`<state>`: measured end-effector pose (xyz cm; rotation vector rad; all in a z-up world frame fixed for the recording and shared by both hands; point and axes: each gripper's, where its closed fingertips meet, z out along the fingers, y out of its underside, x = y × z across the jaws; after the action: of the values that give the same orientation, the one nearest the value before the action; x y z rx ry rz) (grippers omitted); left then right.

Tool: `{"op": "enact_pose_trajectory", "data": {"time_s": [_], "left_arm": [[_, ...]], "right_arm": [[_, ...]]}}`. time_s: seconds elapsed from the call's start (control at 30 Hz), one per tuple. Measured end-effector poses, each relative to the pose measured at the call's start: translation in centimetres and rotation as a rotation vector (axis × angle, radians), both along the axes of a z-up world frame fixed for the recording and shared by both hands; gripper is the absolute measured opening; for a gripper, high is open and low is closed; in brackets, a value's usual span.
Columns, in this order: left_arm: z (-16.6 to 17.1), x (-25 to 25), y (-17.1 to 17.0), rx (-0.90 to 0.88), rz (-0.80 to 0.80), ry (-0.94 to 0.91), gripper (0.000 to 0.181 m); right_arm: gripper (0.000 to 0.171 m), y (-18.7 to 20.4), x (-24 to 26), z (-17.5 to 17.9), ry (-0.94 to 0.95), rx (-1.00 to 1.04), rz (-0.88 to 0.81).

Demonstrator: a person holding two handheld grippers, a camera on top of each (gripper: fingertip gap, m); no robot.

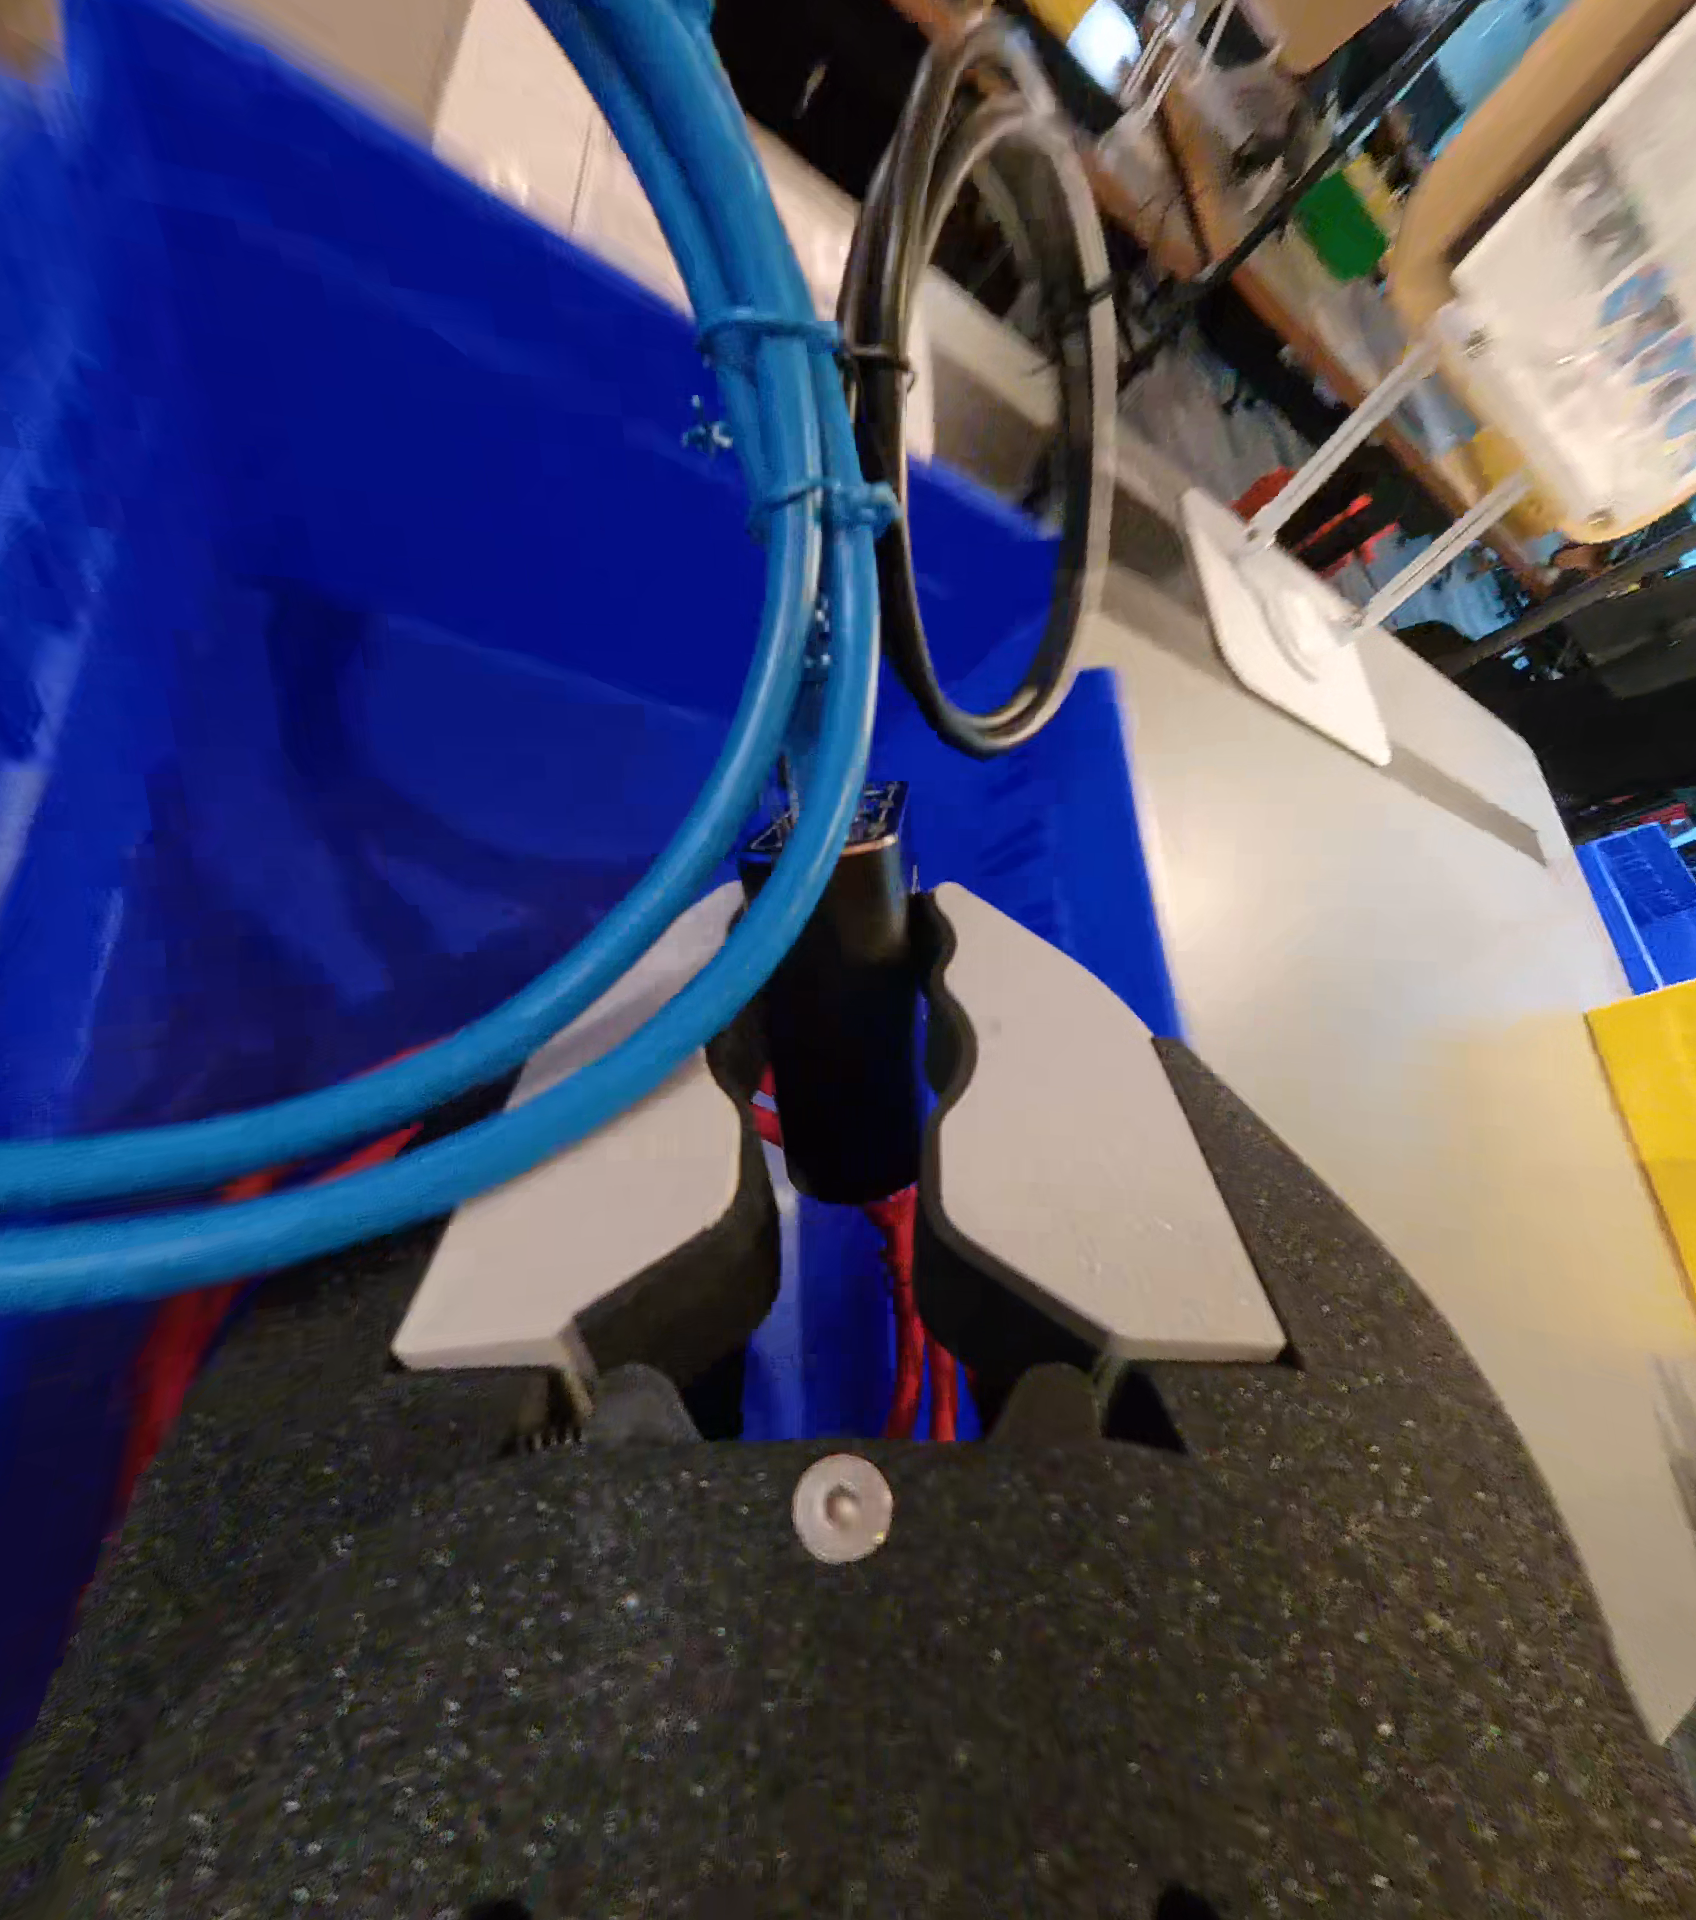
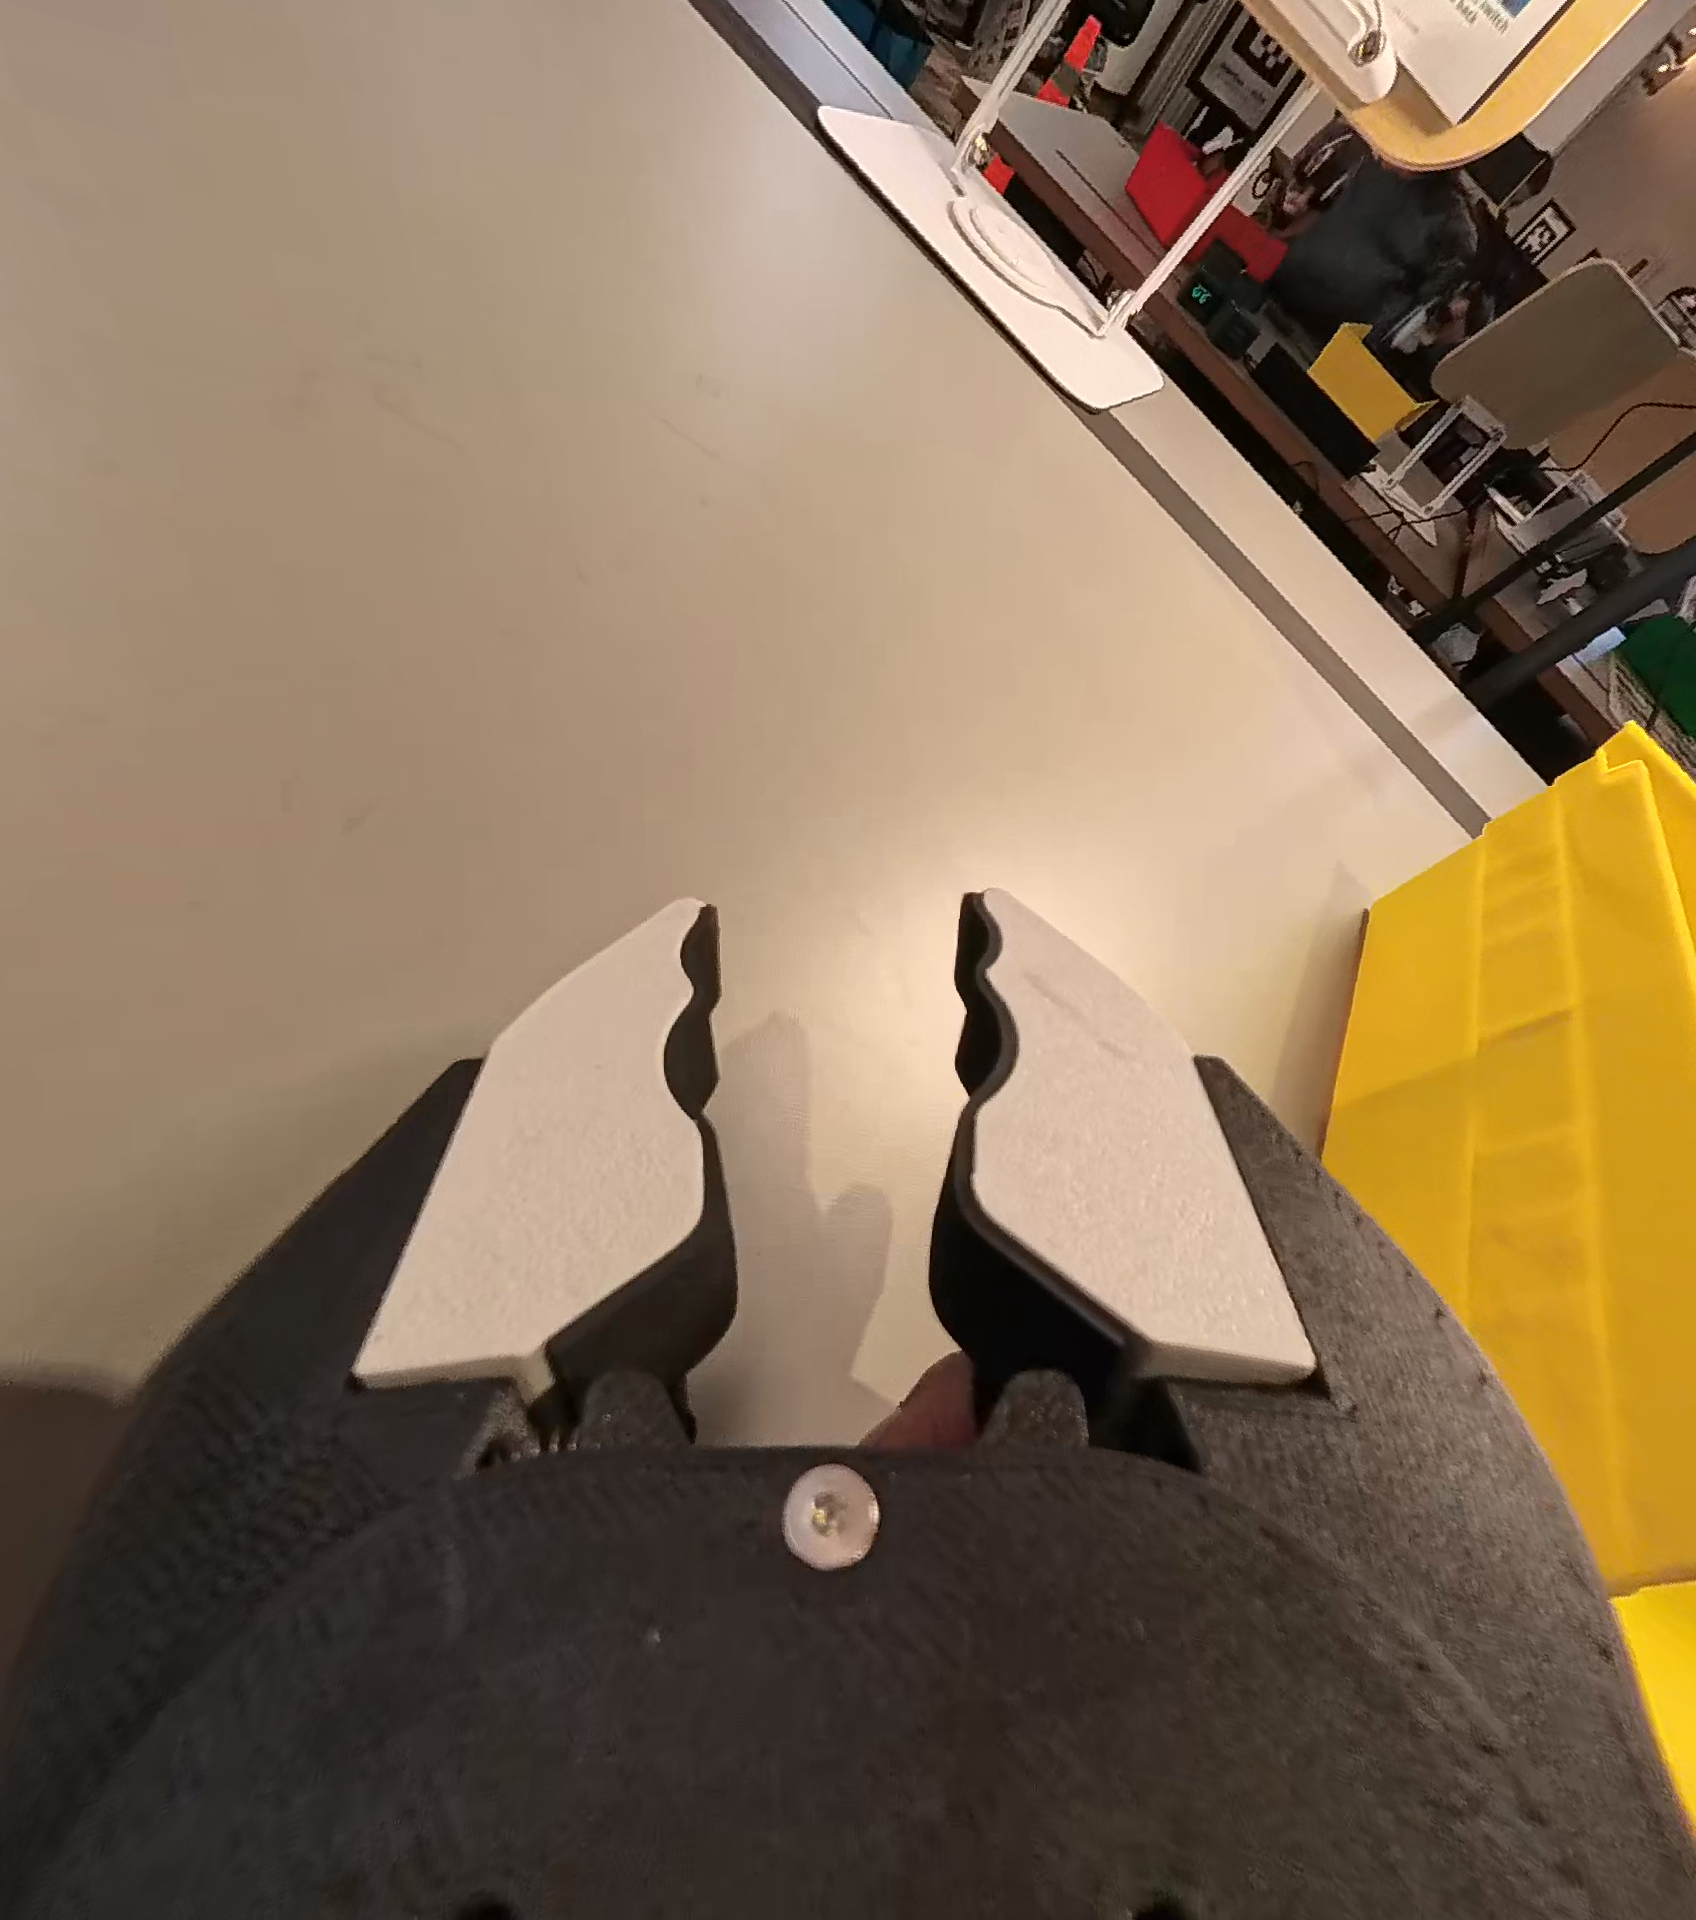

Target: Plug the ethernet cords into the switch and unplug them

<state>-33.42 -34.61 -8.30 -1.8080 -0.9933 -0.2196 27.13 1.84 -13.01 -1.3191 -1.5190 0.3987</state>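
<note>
Two fingers of the left gripper [image 1: 839, 914] pinch a black plug body [image 1: 839, 1049] above the blue bin [image 1: 304, 623], apparently to lift the tied blue ethernet cords [image 1: 802, 499] and a black cable [image 1: 979, 416] dangling over the bin. No switch is visible. Right gripper [image 2: 839, 914] hovers above the bare table [image 2: 408, 520] beside the yellow bin [image 2: 1550, 1143], fingers parted and empty, likely waiting.

Pale cream desk [image 2: 511, 520], warm light glare on its surface. White flat stand base [image 2: 989, 260] at far edge. Beyond: cluttered workbenches [image 2: 1343, 436], dark frames, a yellow-rimmed board [image 2: 1467, 125] overhead.
</note>
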Motion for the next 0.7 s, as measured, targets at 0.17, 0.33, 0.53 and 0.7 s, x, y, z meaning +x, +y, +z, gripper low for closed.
{"op": "enact_pose_trajectory", "data": {"time_s": [0.17,0.33,0.53,0.7], "left_arm": [[9.7,2.4,-0.8,0.040,-0.008,0.314,0.028],[19.6,11.2,1.2,0.210,-0.106,0.590,0.026],[20.8,26.3,9.0,0.438,-0.393,0.597,0.027],[14.8,35.1,17.5,0.634,-0.592,0.346,0.024]], "right_arm": [[0.044,0.2,-0.1,-0.2,-0.017,0.012,-0.012],[0.042,0.1,-0.6,-0.5,-0.035,0.042,-0.016],[0.038,-1.7,-2.5,0.5,0.036,0.014,0.033],[0.036,-5.8,-4.7,2.7,0.188,-0.143,0.179]]}}
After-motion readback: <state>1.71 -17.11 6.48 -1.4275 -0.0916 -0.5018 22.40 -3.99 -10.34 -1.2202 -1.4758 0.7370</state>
